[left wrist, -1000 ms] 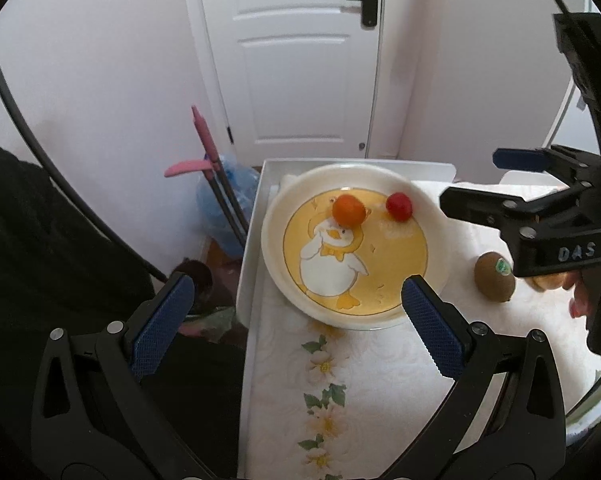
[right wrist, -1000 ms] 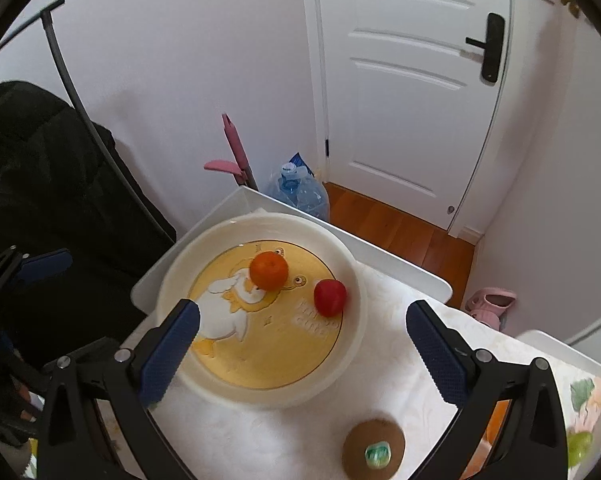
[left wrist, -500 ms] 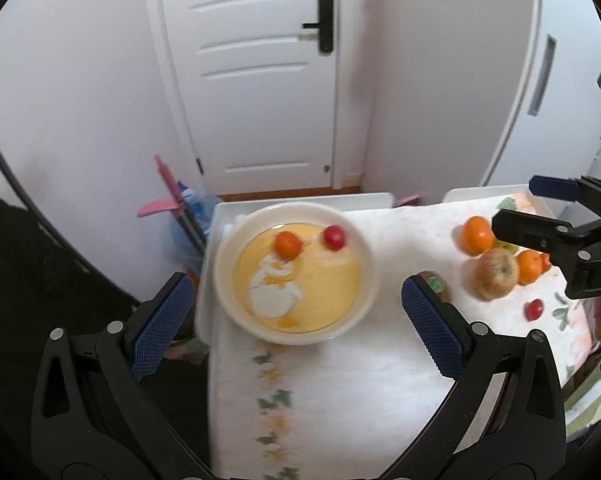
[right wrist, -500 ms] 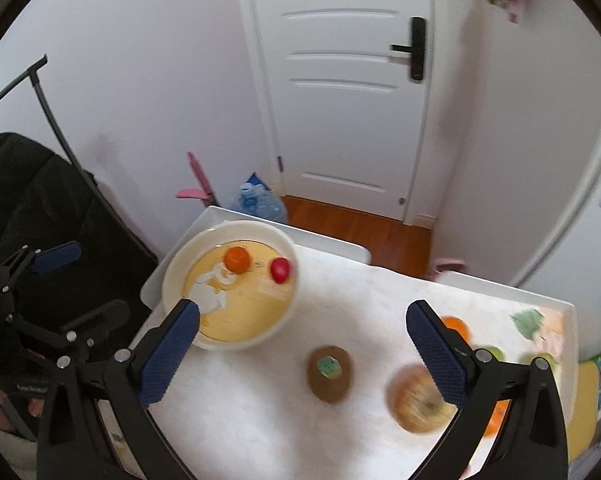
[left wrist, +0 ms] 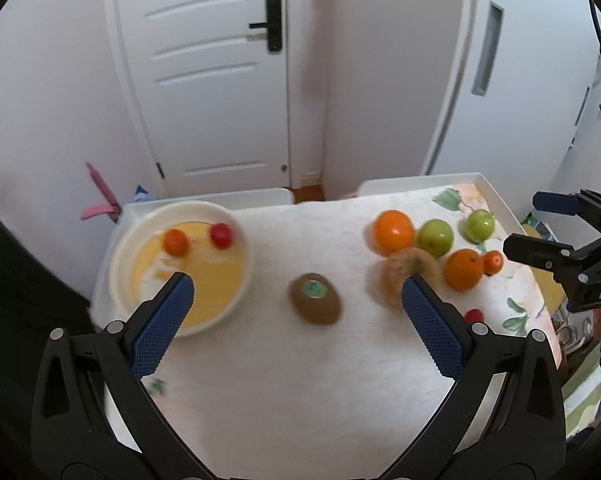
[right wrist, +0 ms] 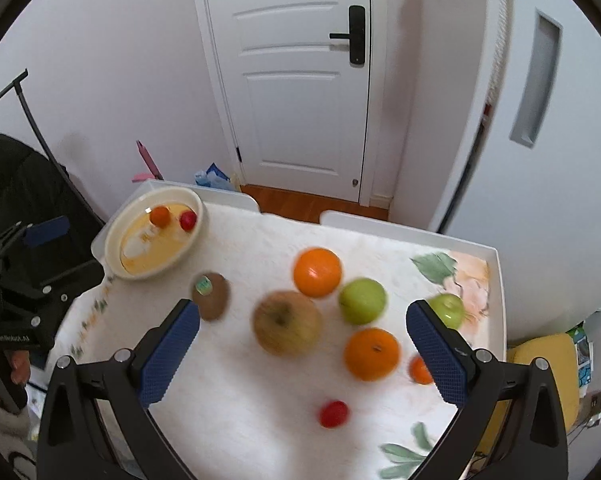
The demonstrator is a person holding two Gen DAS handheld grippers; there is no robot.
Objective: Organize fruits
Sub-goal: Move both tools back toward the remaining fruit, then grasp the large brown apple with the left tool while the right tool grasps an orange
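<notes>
While both my grippers hang spread wide and empty above the table, my left gripper (left wrist: 296,296) frames the bowl (left wrist: 236,284), which holds a small orange fruit (left wrist: 175,241) and a red one (left wrist: 221,235). Just right of it lies the kiwi (left wrist: 315,299), its long axis running diagonally, sticker up. My right gripper (right wrist: 302,318) frames the blurred apple (right wrist: 286,322) and the oranges (right wrist: 317,271).

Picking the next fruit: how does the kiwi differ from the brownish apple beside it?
The kiwi is smaller and oval; the brownish apple is bigger and round. The kiwi is darker brown with a green sticker; the apple is yellowish-tan, stem dimple facing up. The kiwi lies alone nearer the plate; the apple sits among the other fruit. Both rest on the tablecloth, ungrasped.
</notes>
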